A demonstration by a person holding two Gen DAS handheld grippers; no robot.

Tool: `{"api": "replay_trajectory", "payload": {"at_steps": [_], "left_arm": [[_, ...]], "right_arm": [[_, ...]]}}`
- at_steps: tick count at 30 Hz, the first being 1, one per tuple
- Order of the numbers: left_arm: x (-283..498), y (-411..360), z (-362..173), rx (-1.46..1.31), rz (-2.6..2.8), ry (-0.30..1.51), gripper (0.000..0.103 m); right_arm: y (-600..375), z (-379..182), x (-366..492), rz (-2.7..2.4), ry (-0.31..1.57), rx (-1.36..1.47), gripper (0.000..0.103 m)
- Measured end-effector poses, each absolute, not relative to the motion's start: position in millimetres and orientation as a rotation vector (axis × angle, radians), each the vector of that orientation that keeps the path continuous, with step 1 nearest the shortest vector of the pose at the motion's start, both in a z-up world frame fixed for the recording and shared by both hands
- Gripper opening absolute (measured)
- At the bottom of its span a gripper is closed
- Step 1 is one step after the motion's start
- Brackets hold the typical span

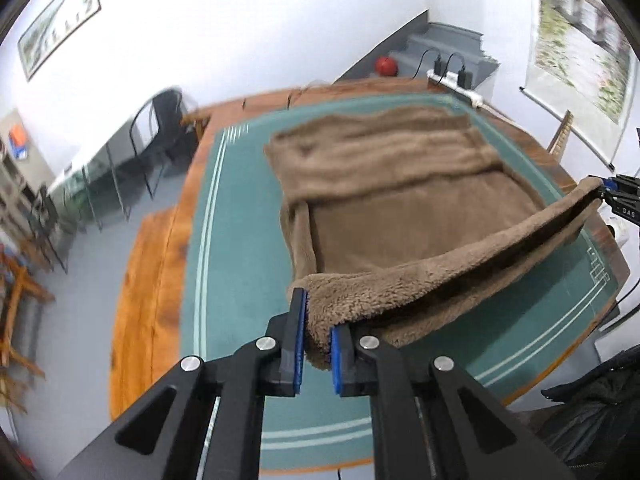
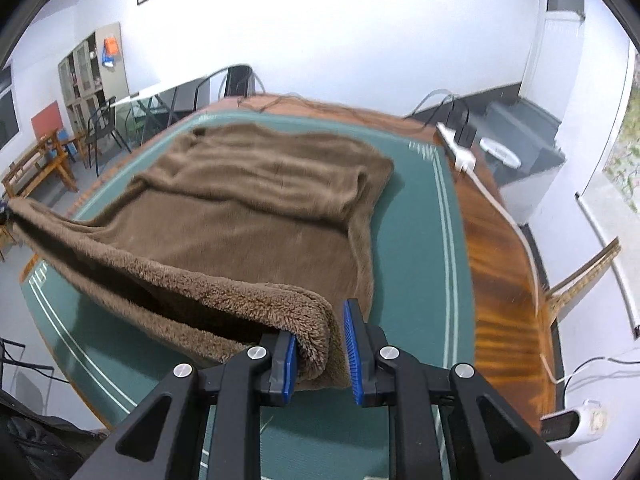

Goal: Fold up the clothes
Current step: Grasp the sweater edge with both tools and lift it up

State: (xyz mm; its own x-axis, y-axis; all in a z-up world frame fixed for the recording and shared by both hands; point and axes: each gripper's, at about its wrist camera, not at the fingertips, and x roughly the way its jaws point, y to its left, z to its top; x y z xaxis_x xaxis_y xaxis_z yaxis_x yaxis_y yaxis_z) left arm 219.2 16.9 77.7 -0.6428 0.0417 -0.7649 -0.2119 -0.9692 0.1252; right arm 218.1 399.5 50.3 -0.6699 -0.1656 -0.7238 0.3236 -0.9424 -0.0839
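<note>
I hold the brown fleece garment (image 1: 400, 208) by its near hem — left tool (image 1: 318, 344) and right tool (image 2: 322, 354) each clamped on a corner — the body lying ahead across the desk (image 1: 224, 240).

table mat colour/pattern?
Teal green mat with pale parallel border stripes; clearest in right wrist view.

Plain tan-brown fleece garment (image 1: 400, 216) on teal mat (image 1: 240, 216) w/ pale double stripes along its border; table (image 1: 148, 280) is orange-brown grained wood. Both hand-held grippers black w/ blue pads (image 2: 288, 368). Red ball (image 1: 385, 65) at rear, walls white.
</note>
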Motion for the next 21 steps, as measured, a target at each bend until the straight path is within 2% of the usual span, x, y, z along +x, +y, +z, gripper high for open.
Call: {"api": "replay_trajectory", "payload": {"at_steps": [6, 13, 15, 21], "left_arm": [[187, 15, 121, -1.137, 2.721, 0.33, 0.012], [140, 17, 174, -1.001, 2.738, 0.356, 0.012], [123, 16, 182, -0.982, 2.749, 0.374, 0.015], [57, 2, 186, -0.994, 2.773, 0.305, 0.015]], "right_arm": [[408, 89, 210, -2.655, 0.197, 1.017, 0.022], [408, 139, 179, -2.73, 0.233, 0.872, 0.022], [407, 151, 164, -2.75, 0.233, 0.844, 0.022], [397, 171, 111, -2.796, 0.236, 0.808, 0.022]]}}
